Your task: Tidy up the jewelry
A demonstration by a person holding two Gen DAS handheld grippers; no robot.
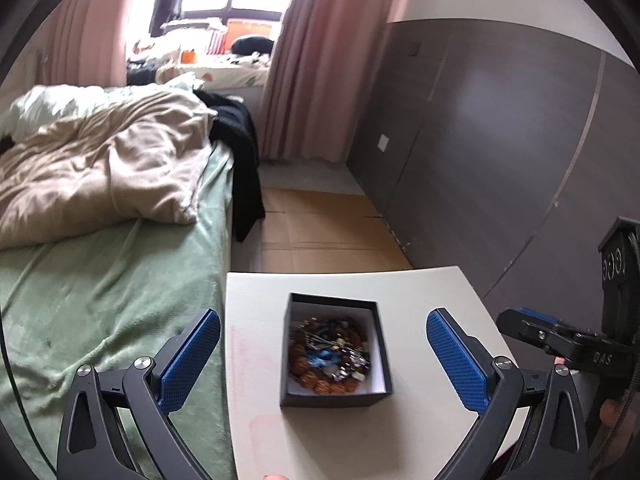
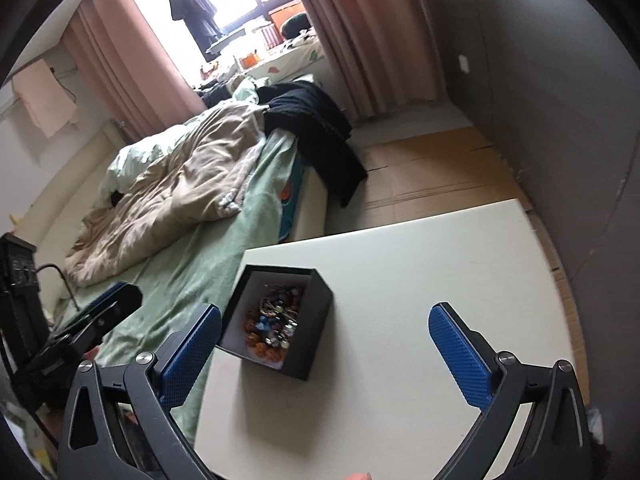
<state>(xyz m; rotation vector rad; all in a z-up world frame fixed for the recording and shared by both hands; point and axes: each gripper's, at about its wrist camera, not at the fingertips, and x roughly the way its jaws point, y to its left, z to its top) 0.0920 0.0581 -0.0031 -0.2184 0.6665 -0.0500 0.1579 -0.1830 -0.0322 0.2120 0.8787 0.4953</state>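
Observation:
A small black box [image 1: 335, 398] with a white inside stands on a white table [image 1: 420, 292]. A tangle of jewelry [image 1: 330, 354], brown bead strings with blue and silver pieces, lies in it. My left gripper [image 1: 323, 340] is open above the box, its blue pads wide on either side. In the right wrist view the box [image 2: 310, 332] and jewelry [image 2: 274, 326] sit left of centre on the table [image 2: 420, 260]. My right gripper [image 2: 325, 340] is open and empty above the table, just right of the box.
A bed with a green sheet [image 1: 120, 300] and beige duvet [image 1: 100, 168] adjoins the table's left edge. Flattened cardboard [image 1: 320, 232] covers the floor beyond. A dark wall panel [image 1: 500, 140] runs along the right. The right gripper's body [image 1: 560, 340] shows at the left view's right edge.

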